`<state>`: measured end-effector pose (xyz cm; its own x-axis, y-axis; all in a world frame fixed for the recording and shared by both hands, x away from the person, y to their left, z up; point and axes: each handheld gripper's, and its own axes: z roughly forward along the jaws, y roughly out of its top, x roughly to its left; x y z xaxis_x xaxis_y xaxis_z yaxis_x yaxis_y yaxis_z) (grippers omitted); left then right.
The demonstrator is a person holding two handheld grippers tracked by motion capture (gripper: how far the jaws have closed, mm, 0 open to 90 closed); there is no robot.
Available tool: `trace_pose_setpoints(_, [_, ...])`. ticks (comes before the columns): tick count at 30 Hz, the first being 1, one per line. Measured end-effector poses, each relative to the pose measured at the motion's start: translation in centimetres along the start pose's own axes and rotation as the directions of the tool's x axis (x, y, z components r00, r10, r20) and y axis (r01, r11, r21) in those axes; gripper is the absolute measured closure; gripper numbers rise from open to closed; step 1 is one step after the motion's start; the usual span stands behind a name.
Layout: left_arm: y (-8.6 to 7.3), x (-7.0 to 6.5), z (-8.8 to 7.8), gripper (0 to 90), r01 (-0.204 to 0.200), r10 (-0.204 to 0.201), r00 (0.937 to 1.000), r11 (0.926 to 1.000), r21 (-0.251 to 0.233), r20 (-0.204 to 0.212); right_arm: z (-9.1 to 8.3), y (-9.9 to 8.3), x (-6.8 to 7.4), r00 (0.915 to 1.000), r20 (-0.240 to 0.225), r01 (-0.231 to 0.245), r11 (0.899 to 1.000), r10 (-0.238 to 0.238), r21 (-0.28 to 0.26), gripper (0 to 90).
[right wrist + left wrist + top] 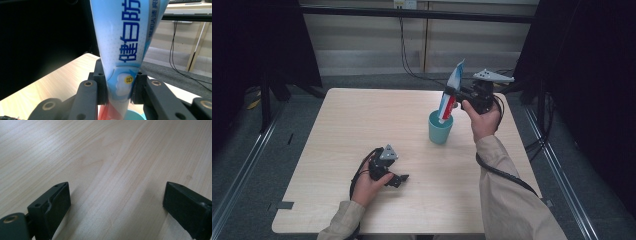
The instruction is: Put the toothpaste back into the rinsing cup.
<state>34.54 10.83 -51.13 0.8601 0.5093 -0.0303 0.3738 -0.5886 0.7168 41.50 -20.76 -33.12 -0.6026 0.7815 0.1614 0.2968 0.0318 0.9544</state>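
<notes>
The step in hand looks like standing a toothpaste tube [451, 92] in the teal cup [440, 129] — the tube is gripped and its lower end is already at or just inside the cup's mouth, right of centre in the high view. The right claw [455, 94] is clamped on the tube partway up its body, with the crimped flat end pointing up toward the top of the frame and the red lower part dipping toward the cup. In the right gripper view the two black jaws press against either side of the tube [122, 57], which rises straight up the middle of the frame; a sliver of teal cup rim [136, 115] shows at the bottom edge.

The left claw [398, 179] rests low on the pale wooden surface [362, 125] at the lower left of centre, well apart from the cup, its jaws spread wide with nothing between them.

Judging from this, the next move calls for lowering the tube until it rests in the cup, then letting go — gently, since the cup is light and unbraced.
</notes>
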Motion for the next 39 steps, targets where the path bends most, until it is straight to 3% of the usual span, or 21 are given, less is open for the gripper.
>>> trace_pose_setpoints(21, [0.0, 0.0, 0.0, 7.5, 0.001, -0.001, 1.0000, 1.0000, -0.006, -0.004, 2.4, -1.9, -1.7, 0.9979, 0.064, 0.008, 1.000, -0.009, 0.028, 71.9])
trace_pose_setpoints(31, [0.0, 0.0, 0.0, 7.6, -0.004, 0.004, 1.0000, 1.0000, -0.002, -0.005, 2.8, -3.2, -2.8, 0.9950, 0.099, -0.012, 0.999, 0.009, 0.036, 71.6])
trace_pose_setpoints(39, [0.0, -0.1, 0.0, 7.6, -0.009, 0.009, 0.9999, 1.0000, 0.002, -0.005, 3.6, -4.4, -3.1, 0.9960, 0.089, -0.002, 0.998, -0.004, 0.067, 71.3])
